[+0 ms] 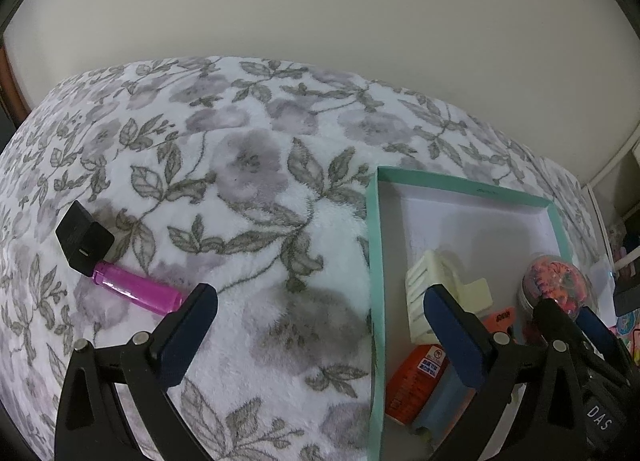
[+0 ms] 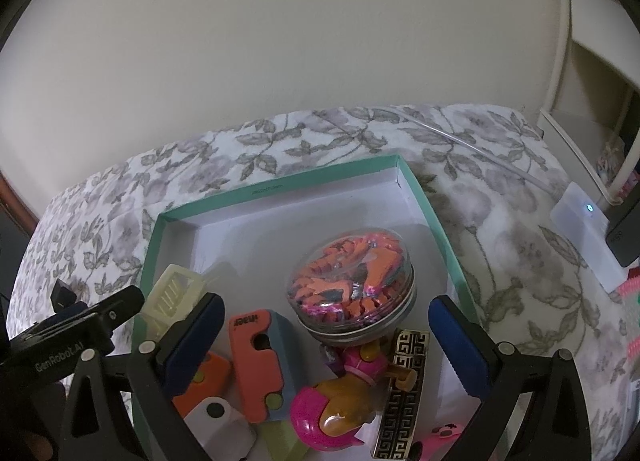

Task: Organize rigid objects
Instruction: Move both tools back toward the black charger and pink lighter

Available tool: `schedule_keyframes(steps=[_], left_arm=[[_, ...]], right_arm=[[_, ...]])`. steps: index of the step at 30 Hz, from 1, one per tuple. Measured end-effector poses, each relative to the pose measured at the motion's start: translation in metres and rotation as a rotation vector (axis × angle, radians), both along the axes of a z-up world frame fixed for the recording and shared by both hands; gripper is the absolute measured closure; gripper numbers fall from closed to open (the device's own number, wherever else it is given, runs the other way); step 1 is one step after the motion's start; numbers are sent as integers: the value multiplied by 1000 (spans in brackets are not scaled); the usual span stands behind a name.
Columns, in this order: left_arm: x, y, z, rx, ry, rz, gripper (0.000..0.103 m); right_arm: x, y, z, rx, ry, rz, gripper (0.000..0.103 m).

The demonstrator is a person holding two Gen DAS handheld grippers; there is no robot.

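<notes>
My left gripper [image 1: 320, 292] stands wide open over the floral blanket [image 1: 256, 189] with nothing between its fingers. Left of it lie a pink tube [image 1: 136, 288] and a black charger cube [image 1: 84, 239], touching each other. A teal box [image 1: 374, 261] to the right holds a cream claw clip [image 1: 430, 293] and an orange item [image 1: 416, 381]. My right gripper [image 2: 326, 300] hangs open above the box [image 2: 444, 245]. Beyond its tips sits a round clear container of hair ties [image 2: 352, 281], untouched. A pink doll [image 2: 340, 409] and a black-gold clip [image 2: 404, 385] lie below.
An orange and blue case [image 2: 260, 361] and a white piece [image 2: 220, 421] also lie in the box. A white device with a blue light [image 2: 584, 229], a black device [image 2: 624, 233] and a cable [image 2: 460, 137] sit at the right. A wall stands behind the bed.
</notes>
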State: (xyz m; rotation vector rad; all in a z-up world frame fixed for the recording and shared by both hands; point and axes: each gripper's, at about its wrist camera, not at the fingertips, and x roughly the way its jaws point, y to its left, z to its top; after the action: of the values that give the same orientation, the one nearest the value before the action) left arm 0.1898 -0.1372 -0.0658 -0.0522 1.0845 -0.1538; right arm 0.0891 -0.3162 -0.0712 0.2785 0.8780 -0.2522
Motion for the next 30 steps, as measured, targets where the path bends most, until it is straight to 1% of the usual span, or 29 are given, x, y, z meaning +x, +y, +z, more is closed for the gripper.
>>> schedule_keyframes(steps=[6,15,18,22,24,27,30], left_arm=[[1,4,4,-2,-2,2,0],[8,22,16,-14,7,10,0],[10,33,23,-13,3,18,0],[15,61,31,-38,16,53,0],[18,78,33,-38,25,71,0],[22,112,34,-45,43,106,0],[26,154,33,-75,65,164,0]], right_arm=[[1,2,6,-5,-1,7,0],[4,26,42,-62,-48,63,0],[5,36,49,-46,-62,79,0],[8,53,52,-23,-72,107,0],[9,63,53,-19,-77,127,0],[14,81,53,-10,-80,168,0],[20,103,53,-8,-80,218,0]])
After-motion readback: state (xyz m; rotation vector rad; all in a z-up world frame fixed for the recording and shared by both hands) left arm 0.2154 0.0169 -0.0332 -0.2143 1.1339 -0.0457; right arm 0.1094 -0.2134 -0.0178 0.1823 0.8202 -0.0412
